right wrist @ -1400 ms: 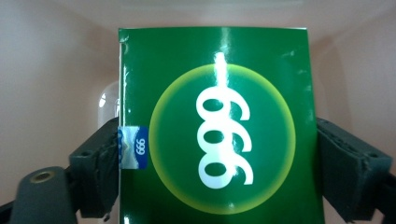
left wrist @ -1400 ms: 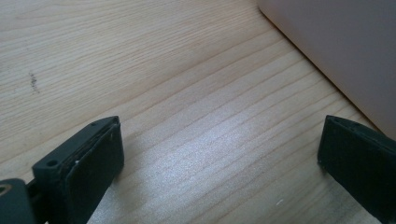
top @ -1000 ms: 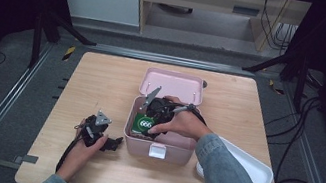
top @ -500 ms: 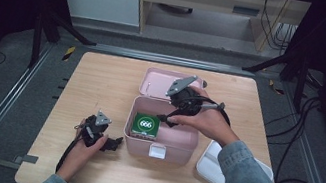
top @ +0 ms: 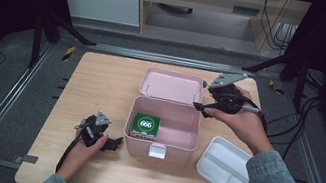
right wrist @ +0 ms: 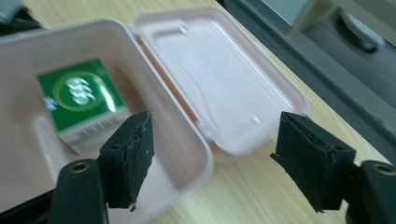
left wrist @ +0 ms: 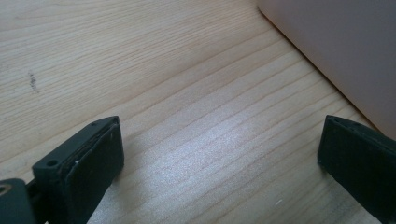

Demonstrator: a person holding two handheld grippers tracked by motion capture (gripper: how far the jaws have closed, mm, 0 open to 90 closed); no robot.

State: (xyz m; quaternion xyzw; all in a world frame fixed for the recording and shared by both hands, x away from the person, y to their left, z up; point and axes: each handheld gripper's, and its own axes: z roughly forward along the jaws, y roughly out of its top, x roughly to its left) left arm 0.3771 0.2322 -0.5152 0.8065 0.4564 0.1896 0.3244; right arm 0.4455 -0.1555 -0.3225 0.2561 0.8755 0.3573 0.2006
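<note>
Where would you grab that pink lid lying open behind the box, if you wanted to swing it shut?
Probably by the pink lid's far edge, opposite the hinge, coming from the back of the table. It lies flat and open, inside facing up, hinged to the pink box; its raised rim gives thin jaws something to pinch. The right gripper, jaws open, hovers nearest it.

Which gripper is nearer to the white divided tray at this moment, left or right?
Right. The right gripper hangs over the pink box's right rear corner, just behind the white tray. The left gripper rests on the table beyond the box's far side.
</note>
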